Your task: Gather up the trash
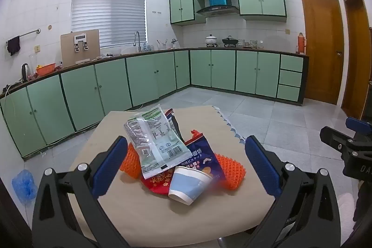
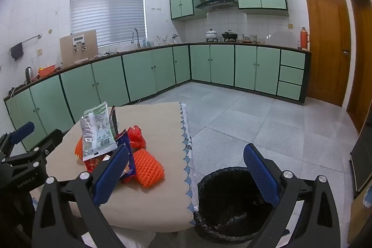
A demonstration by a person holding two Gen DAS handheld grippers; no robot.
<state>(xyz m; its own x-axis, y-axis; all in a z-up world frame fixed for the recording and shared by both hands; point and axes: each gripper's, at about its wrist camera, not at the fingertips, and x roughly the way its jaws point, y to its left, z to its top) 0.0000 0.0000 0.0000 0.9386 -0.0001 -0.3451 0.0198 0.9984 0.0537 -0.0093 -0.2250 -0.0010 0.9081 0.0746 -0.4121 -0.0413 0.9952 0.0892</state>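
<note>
On the table point(image 1: 139, 220) the trash point(image 1: 176, 155) lay heaped, near the bin point(image 2: 229, 203). Both grippers, left point(image 1: 186, 164) and right point(image 2: 188, 173), were spread wide, empty; better to pinch the top wrapper point(image 1: 155, 138) first.

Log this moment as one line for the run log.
left hand-held gripper: open, empty | right hand-held gripper: open, empty | trash pile: on table | bin: beside table

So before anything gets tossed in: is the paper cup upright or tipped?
Tipped: the paper cup lies on its side against the wrappers, base toward the camera.
</note>
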